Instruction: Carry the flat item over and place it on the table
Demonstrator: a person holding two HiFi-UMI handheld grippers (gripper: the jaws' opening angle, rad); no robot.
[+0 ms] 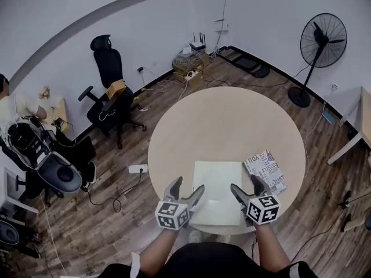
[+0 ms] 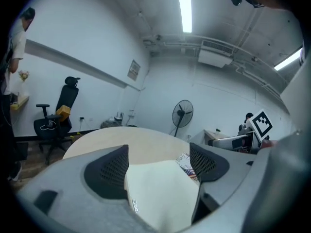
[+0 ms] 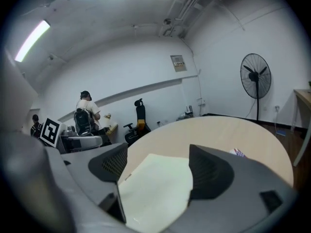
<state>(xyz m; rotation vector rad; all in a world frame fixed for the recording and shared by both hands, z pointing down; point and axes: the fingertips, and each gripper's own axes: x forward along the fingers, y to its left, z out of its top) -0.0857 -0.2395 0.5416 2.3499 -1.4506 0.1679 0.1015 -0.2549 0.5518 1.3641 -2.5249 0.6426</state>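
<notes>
A pale cream flat item [image 1: 217, 184] lies on the round beige table [image 1: 226, 120] near its front edge. My left gripper [image 1: 187, 185] is at the item's left edge and my right gripper [image 1: 244, 184] at its right edge. Both are open. In the left gripper view the flat item [image 2: 163, 193] lies between the wide-apart jaws of that gripper [image 2: 160, 161]. The right gripper view shows the same flat item [image 3: 153, 188] between its own gripper's [image 3: 158, 169] spread jaws. I cannot tell whether the pads touch it.
A printed magazine [image 1: 265, 169] lies on the table just right of the flat item. A black office chair [image 1: 110, 91], a standing fan [image 1: 322, 51], a power strip [image 1: 138, 168] with cables, and a person [image 1: 11, 106] at the far left surround the table.
</notes>
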